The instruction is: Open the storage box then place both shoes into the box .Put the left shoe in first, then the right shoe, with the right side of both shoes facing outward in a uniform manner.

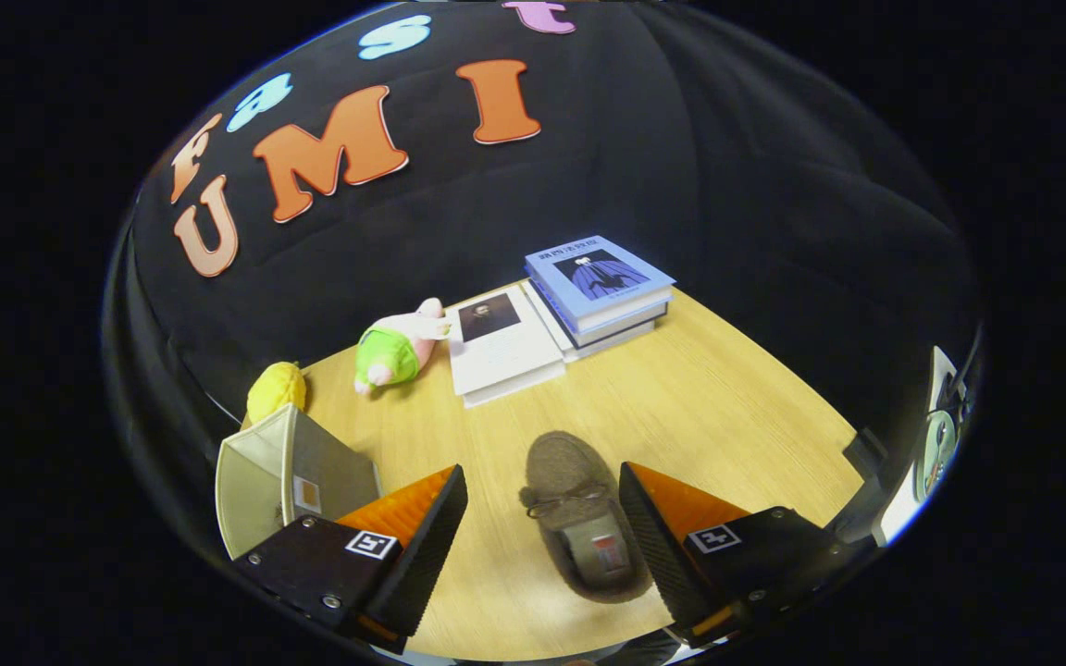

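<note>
Fingers of your gripper (pixel 542 536) stand wide apart, holding nothing; 1 soft, light shoe (pixel 579 518) lies between them, nearer the right one. Pinch its stiffer heel collar.

Grey-brown slipper-style shoe (pixel 579 518) lying flat on wooden tabletop in lower centre of frame, toe pointing up-frame, small bow across vamp, opening facing up and showing pale insole with label. Shoe sitting between spread gripper fingers, nearer right one. Beige fabric storage box (pixel 288 476) standing at lower left, partly hidden behind left finger, its flap appearing to be standing up.
</note>
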The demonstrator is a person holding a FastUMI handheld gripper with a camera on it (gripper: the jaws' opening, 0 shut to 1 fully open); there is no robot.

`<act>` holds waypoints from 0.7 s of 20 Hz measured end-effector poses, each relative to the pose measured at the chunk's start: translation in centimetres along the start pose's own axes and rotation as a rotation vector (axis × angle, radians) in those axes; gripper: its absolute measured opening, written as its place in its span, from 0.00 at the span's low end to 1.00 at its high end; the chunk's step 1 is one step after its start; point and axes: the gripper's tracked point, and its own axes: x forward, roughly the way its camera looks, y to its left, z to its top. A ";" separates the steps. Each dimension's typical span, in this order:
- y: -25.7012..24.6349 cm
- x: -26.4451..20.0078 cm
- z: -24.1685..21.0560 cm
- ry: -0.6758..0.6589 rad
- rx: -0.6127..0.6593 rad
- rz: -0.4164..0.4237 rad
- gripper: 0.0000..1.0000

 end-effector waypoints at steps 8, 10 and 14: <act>-6.0 1.6 -5.3 0.098 0.050 -0.084 0.99; -6.7 2.2 -6.7 0.127 0.070 -0.088 0.99; -6.9 3.5 -8.8 0.170 0.076 -0.086 0.96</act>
